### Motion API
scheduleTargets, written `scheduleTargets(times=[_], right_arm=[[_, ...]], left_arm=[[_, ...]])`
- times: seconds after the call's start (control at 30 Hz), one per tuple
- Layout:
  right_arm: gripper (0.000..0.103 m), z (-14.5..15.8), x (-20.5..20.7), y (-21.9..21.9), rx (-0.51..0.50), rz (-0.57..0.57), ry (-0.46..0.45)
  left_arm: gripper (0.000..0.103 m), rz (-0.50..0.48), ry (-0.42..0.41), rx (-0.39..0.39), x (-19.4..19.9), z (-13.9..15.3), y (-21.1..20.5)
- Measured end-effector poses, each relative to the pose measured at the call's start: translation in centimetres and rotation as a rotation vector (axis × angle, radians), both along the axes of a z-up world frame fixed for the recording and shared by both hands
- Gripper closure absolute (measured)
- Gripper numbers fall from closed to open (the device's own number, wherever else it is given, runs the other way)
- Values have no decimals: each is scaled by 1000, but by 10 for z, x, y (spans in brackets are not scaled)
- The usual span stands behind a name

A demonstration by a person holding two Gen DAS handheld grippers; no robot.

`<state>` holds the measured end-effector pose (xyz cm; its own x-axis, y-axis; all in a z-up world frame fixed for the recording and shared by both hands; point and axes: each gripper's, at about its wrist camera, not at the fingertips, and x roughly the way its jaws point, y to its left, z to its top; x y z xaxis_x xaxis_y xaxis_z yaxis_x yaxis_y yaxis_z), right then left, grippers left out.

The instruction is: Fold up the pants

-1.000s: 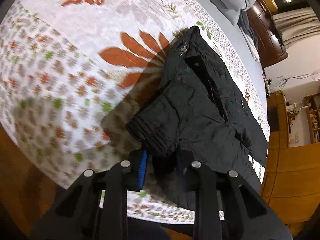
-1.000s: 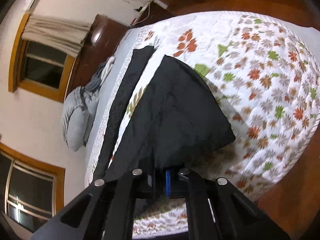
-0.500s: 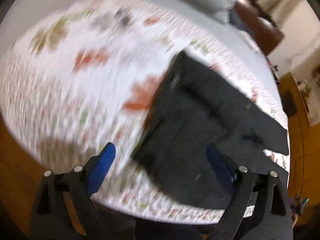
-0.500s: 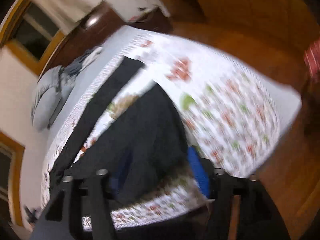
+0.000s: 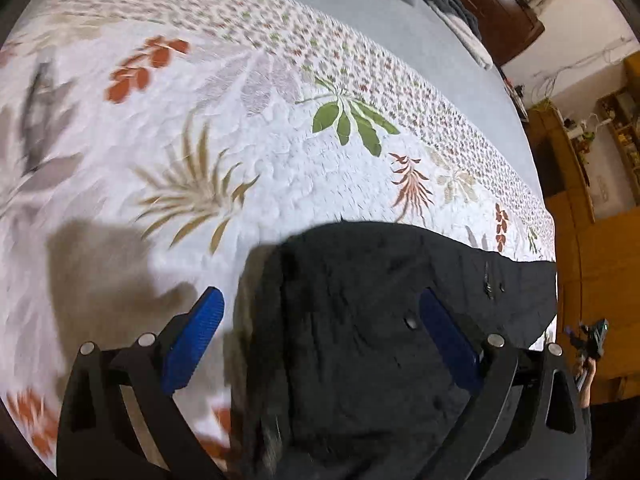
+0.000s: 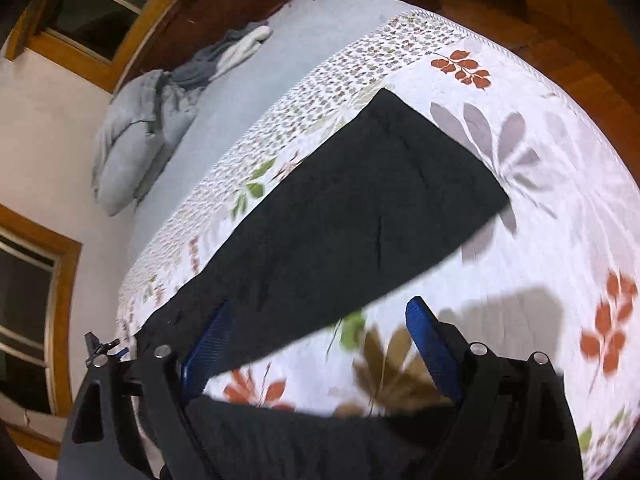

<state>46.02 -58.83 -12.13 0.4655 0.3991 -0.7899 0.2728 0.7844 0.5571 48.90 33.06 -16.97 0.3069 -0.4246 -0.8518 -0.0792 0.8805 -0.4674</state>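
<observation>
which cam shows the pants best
The right wrist view: the pants lie there nearly whole, a long folded strip across the quilt. The left wrist view shows only one near end, partly blurred.

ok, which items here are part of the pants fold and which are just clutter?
Job:
- black pants, lying flat on the floral quilt
- left gripper, open
- right gripper, open

Lying about:
- grey pillow at the head of the bed
- bundled clothes beside it
- dark wooden cabinet
</observation>
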Motion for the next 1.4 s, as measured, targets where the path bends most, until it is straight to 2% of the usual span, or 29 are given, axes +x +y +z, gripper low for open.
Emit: scheduleTargets(times=[0.1,0.17,0.27,0.3,0.33,0.37,0.4,0.47,0.53,0.73,0.87,1.03,1.2,1.23,1.27,1.3,1.33,1.4], right_arm=[[14,-18,18,-2,-16,-3,20],[14,-25,26,-3,-11,-10,26],[14,-35,34,0,-6,5,30],[14,-37,38,0,-14,24,36],[14,-38,41,0,-22,39,39],[14,-38,46,-4,-31,49,38],[14,-36,49,-7,-27,50,34],[14,-33,62,-16,-21,67,28],[13,-27,73,-22,-42,95,15],[13,-22,118,-65,-106,86,13],[13,-39,153,-80,-106,119,52],[13,-74,195,-81,-101,194,105],[10,-91,210,-72,-101,260,132],[12,-90,211,-71,-110,270,128],[30,-88,211,-69,-131,276,125],[70,-87,210,-70,-129,279,127],[86,-87,208,-72,-122,272,139],[95,-77,202,-68,-167,280,111]], left_arm=[[5,-37,27,25,24,-23,-1],[5,-57,49,10,31,-37,0],[7,-134,18,-15,31,-40,-7],[19,-140,6,-24,32,-42,-7],[38,-138,0,-43,32,-42,-6],[89,-130,8,-65,34,-45,-4],[86,-115,10,-72,34,-47,-2],[87,-124,-7,-52,33,-46,-6],[88,-94,-5,-86,32,-47,-1],[88,-49,9,-30,35,-49,-8],[87,-19,23,-11,35,-51,-8],[86,-3,42,16,38,-54,-10],[84,12,58,27,42,-57,-11],[84,14,61,34,42,-57,-12],[84,15,64,41,43,-56,-12],[85,20,66,52,43,-55,-14],[85,25,70,65,43,-54,-15],[86,41,76,94,44,-50,-19]])
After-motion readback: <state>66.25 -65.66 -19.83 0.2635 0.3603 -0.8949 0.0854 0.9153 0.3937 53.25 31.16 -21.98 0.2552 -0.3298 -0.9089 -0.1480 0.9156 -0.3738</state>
